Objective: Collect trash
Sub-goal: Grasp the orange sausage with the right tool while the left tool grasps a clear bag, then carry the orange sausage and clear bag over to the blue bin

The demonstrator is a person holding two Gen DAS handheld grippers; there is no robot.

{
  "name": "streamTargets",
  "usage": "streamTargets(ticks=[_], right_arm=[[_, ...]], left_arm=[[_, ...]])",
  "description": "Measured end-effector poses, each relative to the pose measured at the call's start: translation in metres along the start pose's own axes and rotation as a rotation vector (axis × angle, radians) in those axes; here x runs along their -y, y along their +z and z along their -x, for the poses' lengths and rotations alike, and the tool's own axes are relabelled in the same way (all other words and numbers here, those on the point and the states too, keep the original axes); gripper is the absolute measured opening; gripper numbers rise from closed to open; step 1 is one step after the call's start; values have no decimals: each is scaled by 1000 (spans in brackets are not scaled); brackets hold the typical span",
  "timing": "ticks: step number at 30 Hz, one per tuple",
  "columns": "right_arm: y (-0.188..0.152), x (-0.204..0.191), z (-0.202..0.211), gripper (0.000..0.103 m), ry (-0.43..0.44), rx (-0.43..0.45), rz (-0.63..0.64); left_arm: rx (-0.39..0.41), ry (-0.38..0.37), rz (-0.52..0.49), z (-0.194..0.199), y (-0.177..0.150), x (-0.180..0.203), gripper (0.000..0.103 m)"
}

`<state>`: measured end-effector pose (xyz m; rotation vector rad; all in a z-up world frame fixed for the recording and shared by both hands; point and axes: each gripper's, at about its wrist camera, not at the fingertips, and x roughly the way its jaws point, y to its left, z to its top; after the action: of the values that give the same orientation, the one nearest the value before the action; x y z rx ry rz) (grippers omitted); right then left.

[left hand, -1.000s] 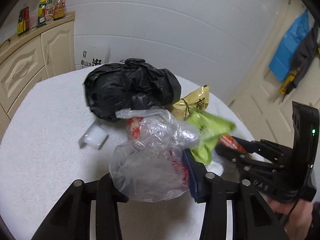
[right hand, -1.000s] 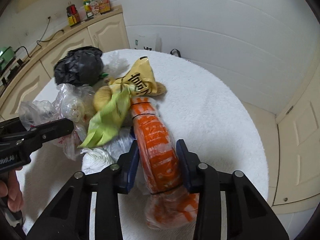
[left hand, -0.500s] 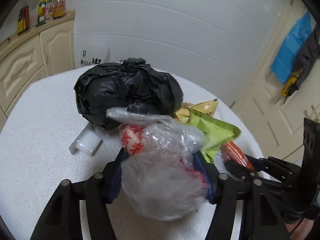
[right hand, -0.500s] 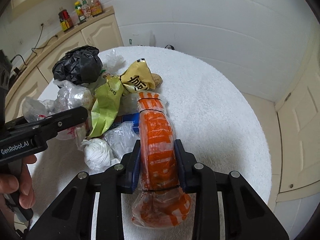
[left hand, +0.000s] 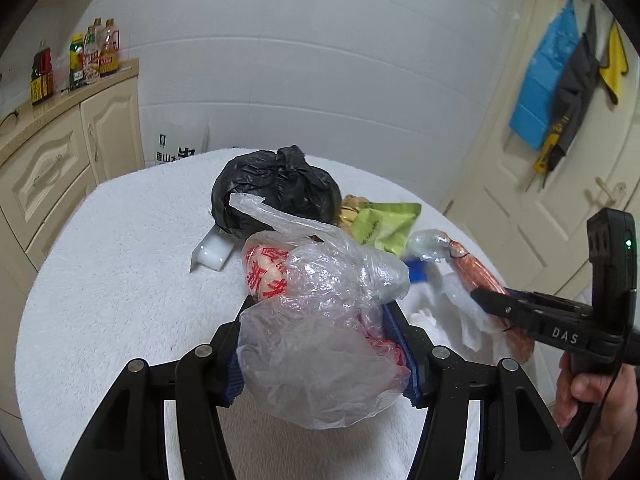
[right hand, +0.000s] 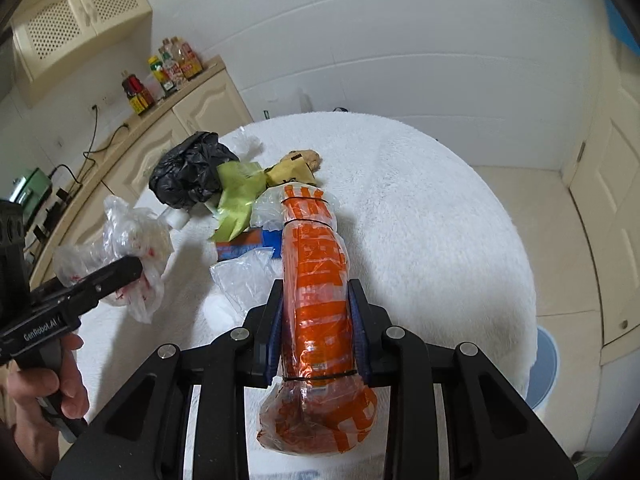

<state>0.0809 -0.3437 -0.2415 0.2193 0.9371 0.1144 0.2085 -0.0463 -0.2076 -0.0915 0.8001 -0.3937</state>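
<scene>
Clear crinkled plastic bag with red print [left hand: 320, 340] sits clamped in the left gripper [left hand: 320, 344]; the right gripper [right hand: 318, 328] pinches an orange wrapped roll [right hand: 316, 300]. Both are lifting off the white fluffy table [right hand: 420, 220]; next comes carrying them to a bin, perhaps the pale blue rim [right hand: 546, 364] at four o'clock.

Trash is crowding the middle of the white desk [right hand: 420, 208]: a black bag [left hand: 276, 192], a green wrapper [right hand: 236, 196], a yellow wrapper [right hand: 292, 170], a blue packet [right hand: 248, 245] and a small white container [left hand: 212, 254] are lying close together. The desk's wide right side and its left edge are staying bare, leaving room for a claw to pass.
</scene>
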Motion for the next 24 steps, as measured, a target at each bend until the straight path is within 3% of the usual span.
streamTargets(ticks=[14,24], right_arm=[[-13,21,54,29,28,110,-83],[-12,43,123,29,-26,266,-113]], left_arm=[[73,-41,-79,39,-13,21,55],[156,-117,-196,56,-8,83,55]])
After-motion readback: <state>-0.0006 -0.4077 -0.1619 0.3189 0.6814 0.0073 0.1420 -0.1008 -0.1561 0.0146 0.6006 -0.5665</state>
